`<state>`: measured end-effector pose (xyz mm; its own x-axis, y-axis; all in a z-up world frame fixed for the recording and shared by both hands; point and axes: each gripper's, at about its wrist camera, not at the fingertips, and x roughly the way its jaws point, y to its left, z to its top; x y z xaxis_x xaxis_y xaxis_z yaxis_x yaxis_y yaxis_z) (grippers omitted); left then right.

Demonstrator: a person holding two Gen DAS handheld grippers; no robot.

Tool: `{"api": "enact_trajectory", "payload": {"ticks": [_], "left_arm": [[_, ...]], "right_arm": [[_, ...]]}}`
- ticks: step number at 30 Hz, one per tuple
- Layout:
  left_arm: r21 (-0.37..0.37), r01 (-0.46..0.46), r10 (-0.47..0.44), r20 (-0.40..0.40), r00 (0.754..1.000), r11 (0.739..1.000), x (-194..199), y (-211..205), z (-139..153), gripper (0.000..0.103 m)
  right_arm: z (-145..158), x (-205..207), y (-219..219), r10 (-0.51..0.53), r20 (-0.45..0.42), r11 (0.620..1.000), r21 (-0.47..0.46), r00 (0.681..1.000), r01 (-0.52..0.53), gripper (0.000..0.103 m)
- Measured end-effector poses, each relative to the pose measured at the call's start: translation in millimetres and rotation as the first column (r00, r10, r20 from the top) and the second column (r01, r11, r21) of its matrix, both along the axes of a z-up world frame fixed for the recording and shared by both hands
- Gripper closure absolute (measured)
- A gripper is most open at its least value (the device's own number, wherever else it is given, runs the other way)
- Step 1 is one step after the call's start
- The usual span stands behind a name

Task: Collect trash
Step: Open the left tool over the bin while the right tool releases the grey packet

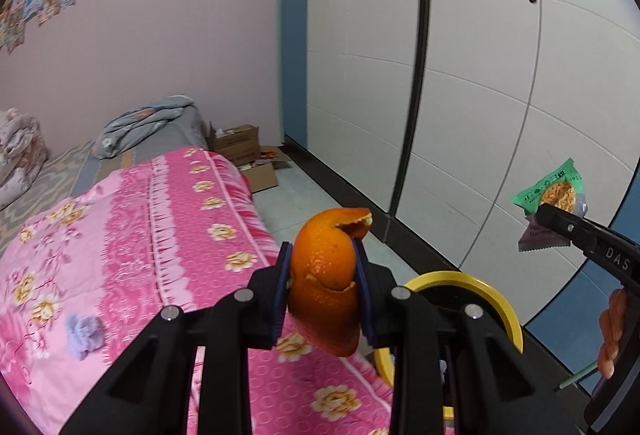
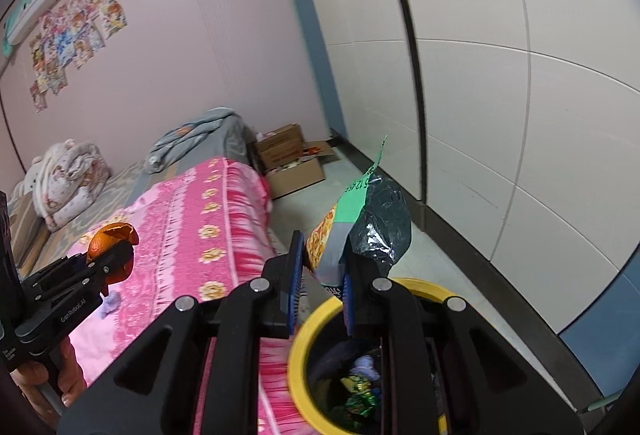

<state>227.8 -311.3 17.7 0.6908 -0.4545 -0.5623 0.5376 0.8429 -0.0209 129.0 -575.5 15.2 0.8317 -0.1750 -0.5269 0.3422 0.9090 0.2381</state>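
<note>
My left gripper (image 1: 322,271) is shut on an orange peel (image 1: 326,275), held over the edge of the pink floral bed (image 1: 120,235); it also shows in the right wrist view (image 2: 116,255) at the left. My right gripper (image 2: 320,275) is shut on a green snack wrapper (image 2: 356,219), held just above the yellow-rimmed trash bin (image 2: 298,347). The bin holds several wrappers. In the left wrist view the wrapper (image 1: 552,199) and right gripper (image 1: 560,221) are at the right, above the bin (image 1: 502,299).
A purple scrap (image 1: 82,331) lies on the pink bedcover. Folded quilts (image 2: 68,179) and a grey blanket (image 2: 192,139) lie at the bed's far end. Cardboard boxes (image 2: 288,159) stand on the floor beyond. White wardrobe doors (image 2: 520,75) line the right side.
</note>
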Motion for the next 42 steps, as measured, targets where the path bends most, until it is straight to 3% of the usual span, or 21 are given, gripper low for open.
{"api": "enact_trajectory", "payload": {"ticks": [13, 28, 35, 40, 42], "left_arm": [[0.054, 0.075, -0.072, -0.066, 0.995, 0.996, 9.6, -69.0, -51.1, 0.076], [0.100, 0.182, -0.162, -0.180, 0.970, 0.978, 9.2, -133.6, -130.1, 0.075], [0.089, 0.203, -0.181, -0.209, 0.961, 0.975, 11.8, -143.4, -142.7, 0.075], [0.084, 0.209, -0.189, -0.200, 0.961, 0.974, 9.2, -144.7, -138.9, 0.071], [0.077, 0.204, -0.185, -0.202, 0.962, 0.976, 10.2, -142.2, -136.7, 0.067]], "right_arm": [[-60.6, -2.9, -38.1, -0.100, -0.079, 0.995, 0.015, 0.992, 0.102, 0.087], [-129.4, -11.4, -64.4, -0.197, -0.156, 0.979, 0.022, 0.968, 0.203, 0.087], [-151.2, -16.1, -73.5, -0.209, -0.184, 0.975, 0.034, 0.961, 0.218, 0.086], [-152.3, -18.0, -72.5, -0.214, -0.184, 0.974, 0.036, 0.959, 0.225, 0.082], [-150.5, -21.4, -72.0, -0.216, -0.185, 0.973, 0.034, 0.959, 0.226, 0.069]]}}
